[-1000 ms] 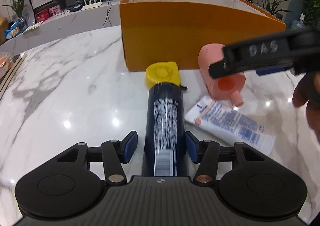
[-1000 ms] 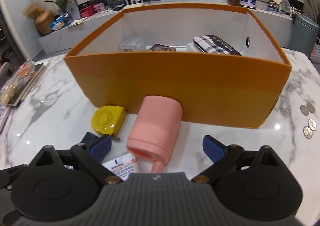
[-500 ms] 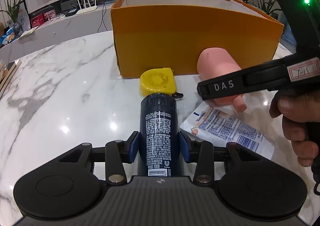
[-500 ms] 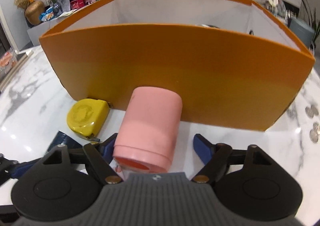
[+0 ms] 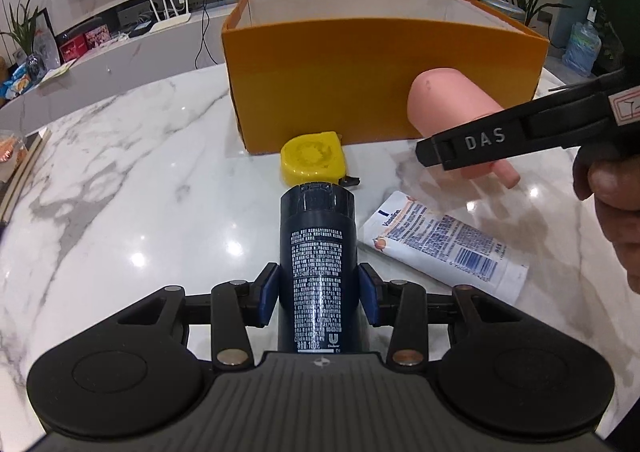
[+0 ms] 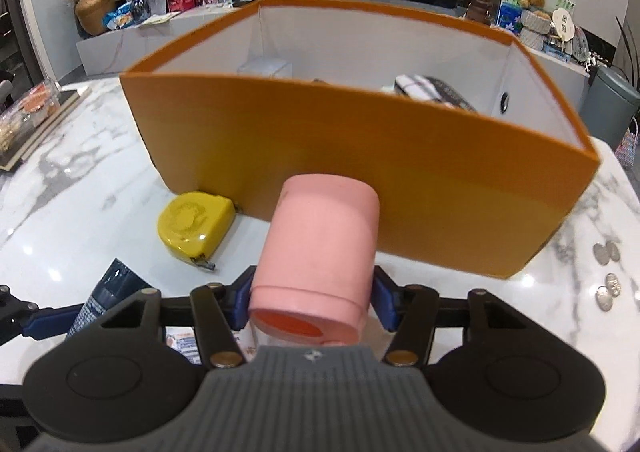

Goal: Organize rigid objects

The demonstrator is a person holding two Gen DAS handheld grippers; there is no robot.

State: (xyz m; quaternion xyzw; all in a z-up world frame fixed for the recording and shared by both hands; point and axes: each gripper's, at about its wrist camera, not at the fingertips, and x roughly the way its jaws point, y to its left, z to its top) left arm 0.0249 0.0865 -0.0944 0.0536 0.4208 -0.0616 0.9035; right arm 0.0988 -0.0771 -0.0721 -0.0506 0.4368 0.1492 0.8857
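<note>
Both tools have just clamped shut: the left tool (image 5: 318,294) on the dark spray can (image 5: 316,252), the right tool (image 6: 312,298) on the pink cup (image 6: 320,244), which a second ago lay free between wide jaws. Both are lifted off the desk (image 5: 120,179) before the orange box (image 6: 360,155), ready, I'd say, to go in.

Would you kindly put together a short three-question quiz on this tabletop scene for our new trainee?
1. True or false: the left gripper is shut on the dark spray can.
2. What does the right gripper hold: (a) the yellow tape measure, (b) the pink cup, (c) the white tube?
3. Fill in: the tape measure lies on the marble table beside the ___ box.

Key: 1 true; 2 b, its pads pressing the cup's sides after its jaws have just been closing; 3 orange.
</note>
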